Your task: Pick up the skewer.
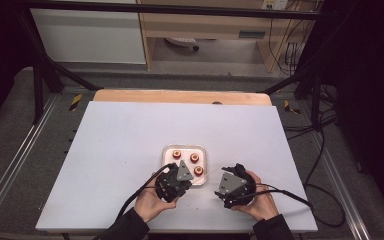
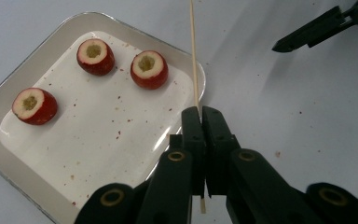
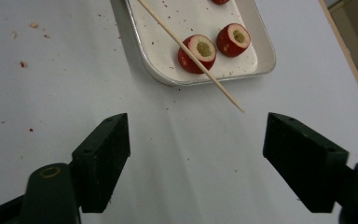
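Note:
Three red fruit halves with hollowed pale centres (image 2: pixel 95 57) (image 2: pixel 149 70) (image 2: pixel 34 106) lie in a shallow white tray (image 2: pixel 32 58), near the table's front middle in the high view (image 1: pixel 166 150). My left gripper (image 2: pixel 201 112) is shut on a thin wooden skewer (image 2: pixel 193 56), which sticks out past the tray's right rim. Seen from above, that gripper (image 1: pixel 180 179) sits at the tray's near edge. My right gripper (image 3: pixel 196 140) stands open over bare table with nothing between its jaws. The skewer tip (image 3: pixel 233 103) hangs just ahead of it, crossing one fruit half (image 3: pixel 198 53).
The white table top (image 1: pixel 130 130) carries small red crumbs around the tray. A wooden strip (image 1: pixel 180 96) runs along its far edge. Black frame bars and cables stand at both sides. A person's hands hold both grippers at the front edge.

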Available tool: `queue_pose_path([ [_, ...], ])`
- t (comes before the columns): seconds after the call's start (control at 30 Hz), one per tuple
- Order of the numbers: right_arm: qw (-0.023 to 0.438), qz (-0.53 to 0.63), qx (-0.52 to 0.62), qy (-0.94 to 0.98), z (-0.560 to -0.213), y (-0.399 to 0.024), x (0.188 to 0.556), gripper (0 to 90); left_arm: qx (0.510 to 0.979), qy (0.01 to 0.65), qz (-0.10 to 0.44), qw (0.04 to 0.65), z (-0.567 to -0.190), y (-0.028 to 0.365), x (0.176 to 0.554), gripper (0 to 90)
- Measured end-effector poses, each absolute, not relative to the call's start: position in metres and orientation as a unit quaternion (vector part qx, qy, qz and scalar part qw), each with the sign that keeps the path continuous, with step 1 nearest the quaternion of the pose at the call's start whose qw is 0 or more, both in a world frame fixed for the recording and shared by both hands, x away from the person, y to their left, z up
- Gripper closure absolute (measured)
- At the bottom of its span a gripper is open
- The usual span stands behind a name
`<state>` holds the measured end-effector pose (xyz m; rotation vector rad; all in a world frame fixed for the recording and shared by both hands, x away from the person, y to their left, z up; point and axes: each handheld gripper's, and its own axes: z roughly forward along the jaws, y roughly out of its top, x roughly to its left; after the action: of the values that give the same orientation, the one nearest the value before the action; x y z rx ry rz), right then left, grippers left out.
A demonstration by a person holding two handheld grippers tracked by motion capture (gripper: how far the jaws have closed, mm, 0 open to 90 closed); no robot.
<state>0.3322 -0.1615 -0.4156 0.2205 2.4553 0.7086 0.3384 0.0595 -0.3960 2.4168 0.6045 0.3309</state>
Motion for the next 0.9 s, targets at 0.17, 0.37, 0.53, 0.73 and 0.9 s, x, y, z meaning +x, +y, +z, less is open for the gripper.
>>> queue_pose_path([
  [0.17, 0.299, 0.247, 0.037, 0.921, -0.415, -0.157, 0.333, 34.4, 0.918, 0.220, 0.123, 0.306, -0.396, 0.049, 0.338, 88.8],
  [0.37, 0.312, 0.220, -0.031, 0.924, -0.418, -0.152, 0.334, 45.4, 0.923, 0.211, 0.117, 0.299, -0.395, 0.038, 0.338, 88.8],
  [0.53, 0.322, 0.193, -0.066, 0.924, -0.420, -0.151, 0.335, 53.2, 0.924, 0.210, 0.110, 0.300, -0.395, 0.032, 0.338, 88.9],
  [0.73, 0.341, 0.169, -0.110, 0.918, -0.422, -0.150, 0.335, 64.3, 0.929, 0.202, 0.104, 0.293, -0.395, 0.028, 0.339, 88.8],
  [0.9, 0.346, 0.147, -0.146, 0.915, -0.424, -0.148, 0.335, 72.7, 0.930, 0.199, 0.102, 0.291, -0.395, 0.026, 0.339, 88.8],
])
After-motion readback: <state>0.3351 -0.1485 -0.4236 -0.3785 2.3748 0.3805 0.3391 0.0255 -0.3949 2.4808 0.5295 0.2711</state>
